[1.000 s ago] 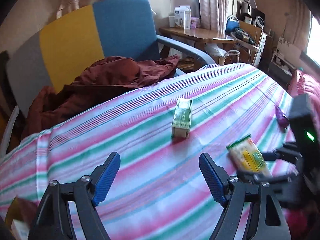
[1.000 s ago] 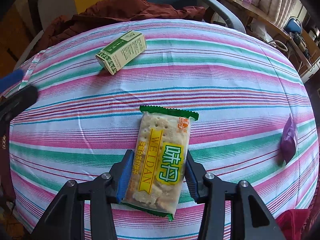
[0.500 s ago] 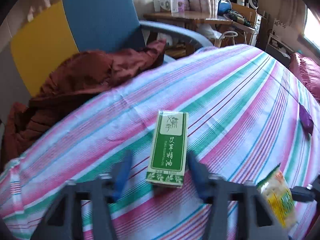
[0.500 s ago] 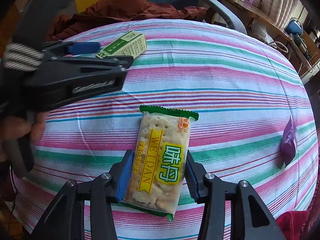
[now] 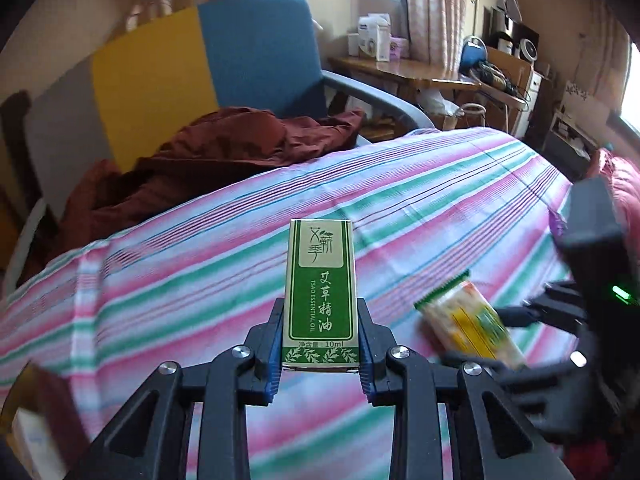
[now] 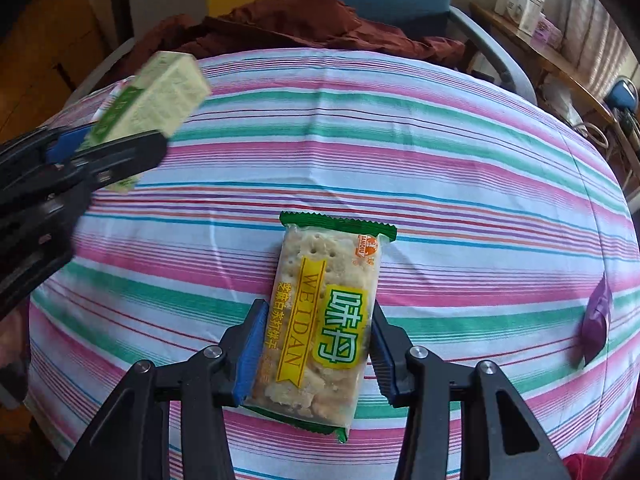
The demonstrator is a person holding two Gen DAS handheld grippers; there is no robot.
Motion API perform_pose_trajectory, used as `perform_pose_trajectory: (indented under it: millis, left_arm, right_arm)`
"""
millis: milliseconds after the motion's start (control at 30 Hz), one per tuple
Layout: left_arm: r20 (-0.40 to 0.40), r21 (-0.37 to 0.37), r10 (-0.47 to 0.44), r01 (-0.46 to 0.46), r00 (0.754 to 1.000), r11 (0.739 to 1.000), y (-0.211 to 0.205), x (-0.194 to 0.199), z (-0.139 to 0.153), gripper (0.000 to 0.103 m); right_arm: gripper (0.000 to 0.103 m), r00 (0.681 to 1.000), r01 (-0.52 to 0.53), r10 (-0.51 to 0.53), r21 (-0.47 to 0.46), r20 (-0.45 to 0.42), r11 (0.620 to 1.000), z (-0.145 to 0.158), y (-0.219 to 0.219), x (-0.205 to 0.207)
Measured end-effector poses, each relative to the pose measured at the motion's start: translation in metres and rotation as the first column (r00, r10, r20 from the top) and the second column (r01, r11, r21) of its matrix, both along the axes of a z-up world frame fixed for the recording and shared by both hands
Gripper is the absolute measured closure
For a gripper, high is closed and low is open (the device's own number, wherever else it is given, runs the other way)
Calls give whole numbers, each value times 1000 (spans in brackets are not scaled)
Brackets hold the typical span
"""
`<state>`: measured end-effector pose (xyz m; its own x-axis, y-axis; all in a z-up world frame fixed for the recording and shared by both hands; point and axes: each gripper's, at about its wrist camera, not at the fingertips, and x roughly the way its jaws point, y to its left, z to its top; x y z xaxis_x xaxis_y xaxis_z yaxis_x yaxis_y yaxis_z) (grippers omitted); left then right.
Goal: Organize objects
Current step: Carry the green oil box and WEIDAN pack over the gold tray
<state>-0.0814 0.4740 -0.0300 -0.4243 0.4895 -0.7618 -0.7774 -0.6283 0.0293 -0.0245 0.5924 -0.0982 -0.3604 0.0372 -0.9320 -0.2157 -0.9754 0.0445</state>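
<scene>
The left gripper [image 5: 320,344] is clamped on the lower end of a green essential oil box [image 5: 320,292], held above the striped tablecloth [image 5: 400,200]; gripped so low, the box could pivot or slip out. The right gripper [image 6: 316,354] squeezes a Weidan cracker packet [image 6: 324,316] (slick wrapper, brittle crackers), which could slide free or crush. A purple packet [image 6: 596,320] near the table's right edge is too small to identify, and no destination for either item shows.

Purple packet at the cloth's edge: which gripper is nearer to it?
Right. The right gripper, shut on the cracker pack, sits just across the striped cloth from the purple packet. The left gripper, holding the green box, is farther, beyond the right one.
</scene>
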Motion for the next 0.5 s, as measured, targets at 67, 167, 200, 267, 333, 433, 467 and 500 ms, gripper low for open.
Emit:
perform_pose_trajectory:
  millis: [67,167,200,267,333,433,467,500]
  left_arm:
    - [-6,5,18,-18,1000,1000,-17,8,7,72]
    - [-18,20,38,-37,999,999,-37,19,18,72]
    - [-21,26,44,-43,999,999,-43,21,21,72]
    - [-22,36,51,-50,998,998,-55,29,28,72]
    - [-22,41,56,-55,998,998,-64,33,32,72]
    - [-13,49,69,-68,998,996,-81,40,36,72]
    - [-13,51,74,-73,997,996,-86,42,37,72]
    - [-11,54,81,-80,997,995,-92,43,38,72]
  right_arm:
    - [55,1000,-23,23,8,-5,1000,-3,-15,-8]
    - [55,999,-41,41,28,-9,999,-5,-30,-3]
    - [55,999,-42,42,26,-12,999,-9,-26,-4]
    - [55,999,-41,41,23,-16,999,-11,-23,-4]
    - [55,999,-42,43,26,-19,999,-11,-26,-3]
    - [55,999,-43,44,30,-22,999,-6,-21,7]
    - [55,999,-43,44,31,-23,999,-6,-22,7]
    - [55,999,-43,44,30,-23,999,-9,-14,2]
